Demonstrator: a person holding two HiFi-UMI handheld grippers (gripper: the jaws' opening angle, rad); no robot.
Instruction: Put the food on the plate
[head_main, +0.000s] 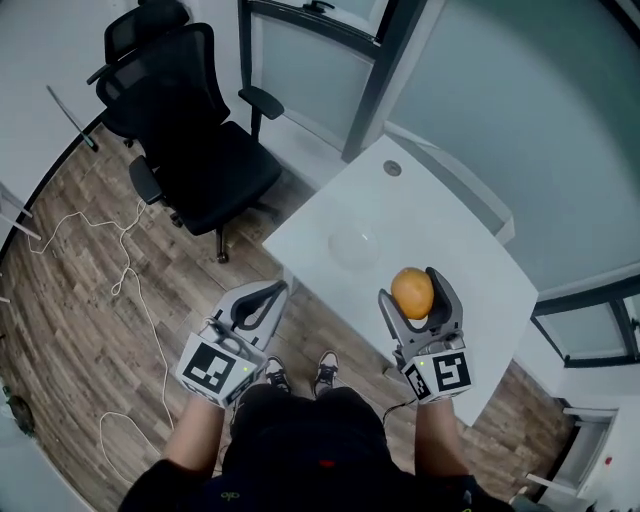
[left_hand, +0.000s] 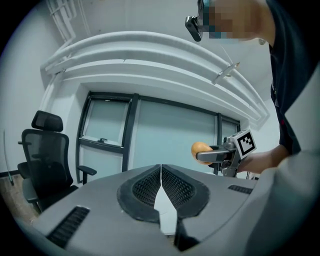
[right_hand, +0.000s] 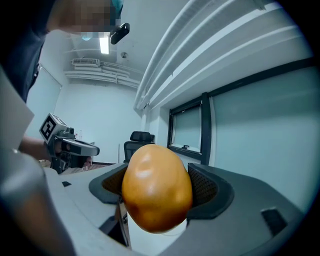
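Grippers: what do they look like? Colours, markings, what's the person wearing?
Both are alike. The left gripper and right gripper have light grey bodies, and their two jaws are lined with black ribbed pads. Each carries a white cube with black square markers. The person wears a dark top.

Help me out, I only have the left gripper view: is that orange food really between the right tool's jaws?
Observer: Yes. The right gripper view shows the right tool shut on the orange food, one jaw each side.
Operator: Where is the plate?
Observer: Head view: a clear plate sits on the white table, beyond the food.
Operator: Is the food over it?
Observer: Not yet; it is held short of the plate, nearer the person.
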